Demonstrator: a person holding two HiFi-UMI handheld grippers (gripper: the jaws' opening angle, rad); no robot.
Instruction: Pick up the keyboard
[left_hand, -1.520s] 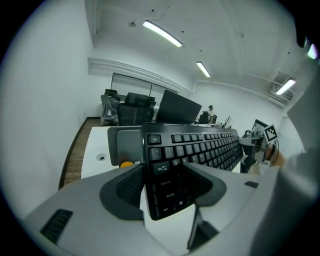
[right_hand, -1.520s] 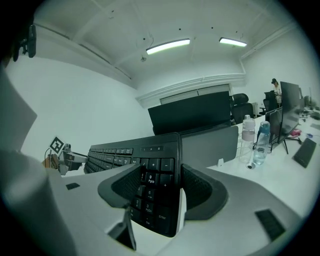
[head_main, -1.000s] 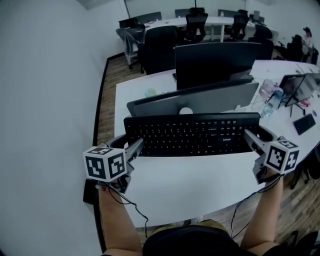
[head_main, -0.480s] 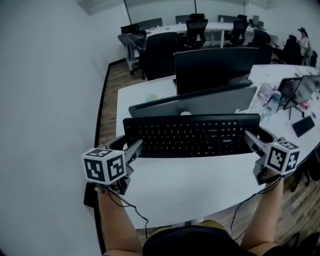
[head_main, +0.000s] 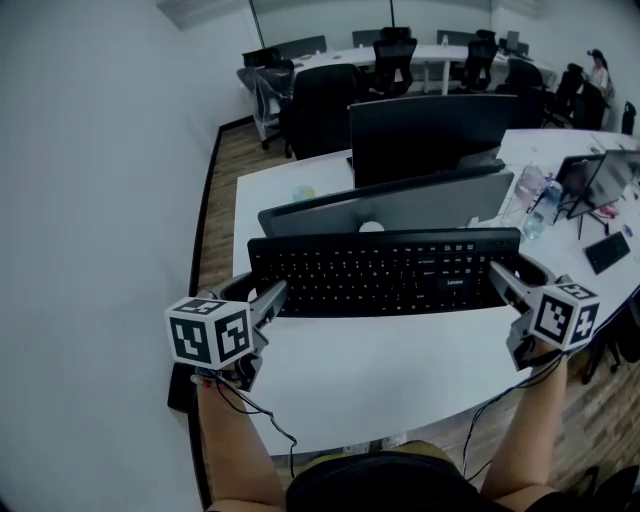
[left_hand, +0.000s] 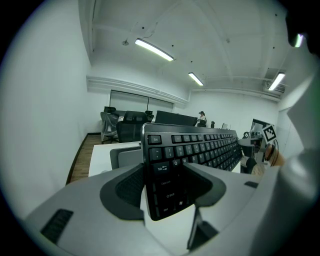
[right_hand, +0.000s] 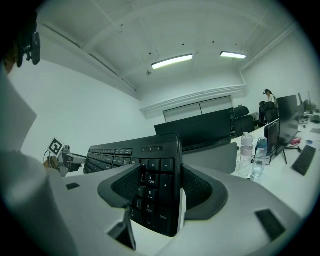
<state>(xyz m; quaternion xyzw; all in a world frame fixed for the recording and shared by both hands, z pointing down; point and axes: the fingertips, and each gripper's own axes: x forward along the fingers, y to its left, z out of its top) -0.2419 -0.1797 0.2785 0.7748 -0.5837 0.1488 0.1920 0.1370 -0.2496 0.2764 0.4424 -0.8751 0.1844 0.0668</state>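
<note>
A long black keyboard (head_main: 385, 270) hangs crosswise over the white desk (head_main: 380, 380), gripped at both ends. My left gripper (head_main: 264, 296) is shut on its left end, and in the left gripper view the jaws (left_hand: 162, 187) clamp that end while the keyboard (left_hand: 200, 147) runs away to the right. My right gripper (head_main: 507, 279) is shut on the number-pad end. In the right gripper view the pads close on the keyboard (right_hand: 115, 152) at the gripper (right_hand: 160, 195). The keyboard looks lifted off the desk, with its key side tilted toward me.
Just behind the keyboard lies a silver slab-like screen back (head_main: 400, 205), with a black monitor (head_main: 430, 130) beyond it. Two bottles (head_main: 540, 205), a small stand and a phone (head_main: 608, 250) sit at the right. Office chairs (head_main: 320, 95) stand farther back. A wall runs along the left.
</note>
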